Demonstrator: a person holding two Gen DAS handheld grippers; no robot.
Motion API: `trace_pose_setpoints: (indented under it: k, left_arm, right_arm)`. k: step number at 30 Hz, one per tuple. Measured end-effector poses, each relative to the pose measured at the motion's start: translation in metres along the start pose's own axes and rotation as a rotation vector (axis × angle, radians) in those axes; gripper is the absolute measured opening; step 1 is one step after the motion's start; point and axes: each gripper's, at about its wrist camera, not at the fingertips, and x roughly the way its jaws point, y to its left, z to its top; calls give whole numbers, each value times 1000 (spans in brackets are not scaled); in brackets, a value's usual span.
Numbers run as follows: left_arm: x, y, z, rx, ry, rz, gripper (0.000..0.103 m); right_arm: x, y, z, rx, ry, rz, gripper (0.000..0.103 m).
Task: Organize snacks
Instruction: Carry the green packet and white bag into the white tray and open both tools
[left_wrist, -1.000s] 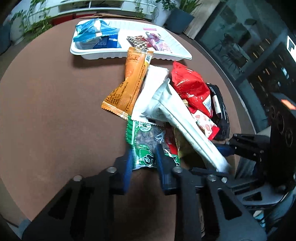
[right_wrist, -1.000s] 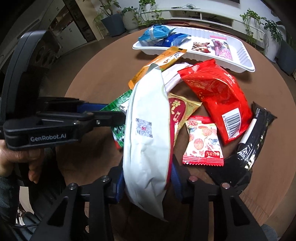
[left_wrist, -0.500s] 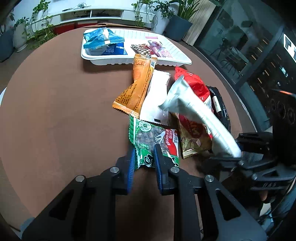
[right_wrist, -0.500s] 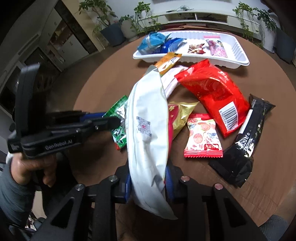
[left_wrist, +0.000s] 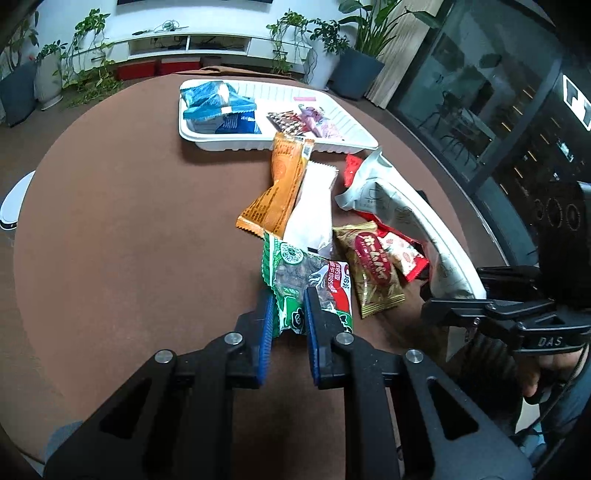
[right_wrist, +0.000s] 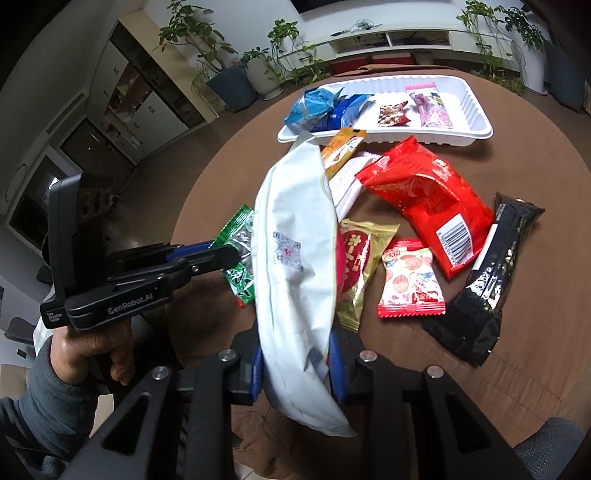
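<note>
My left gripper (left_wrist: 288, 321) is shut on the near edge of a green nut packet (left_wrist: 295, 280), which lifts off the brown round table (left_wrist: 129, 240). It also shows in the right wrist view (right_wrist: 236, 254). My right gripper (right_wrist: 295, 362) is shut on a long white bag (right_wrist: 295, 266) and holds it raised above the pile. The white bag also shows in the left wrist view (left_wrist: 406, 221). A white tray (right_wrist: 476, 129) at the far side holds blue packets (right_wrist: 325, 107) and two small packets.
Loose on the table lie an orange packet (left_wrist: 280, 188), a white packet (left_wrist: 314, 206), a gold packet (right_wrist: 358, 266), a big red bag (right_wrist: 428, 195), a small red candy packet (right_wrist: 410, 284) and a black bag (right_wrist: 487, 273). Plants and cabinets stand beyond the table.
My left gripper closed on the green nut packet and pulled it back. My right gripper lifted the white bag higher and drew it back, uncovering the gold packet.
</note>
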Motion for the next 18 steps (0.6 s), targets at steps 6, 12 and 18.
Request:
trace_pose_setpoints:
  k: [6,12,18]
  left_arm:
    - [-13,0,7,-10,-33,0,14]
    - [-24,3,19,-19,-63,12,14]
    - [-34,10,51,-18,-110,31,14]
  right_arm:
    - [-11,-6,5,25,-29,21,30]
    - [-23,-21,16,60,-66,31,31]
    - [-48,-51,37,109,-135,14,31]
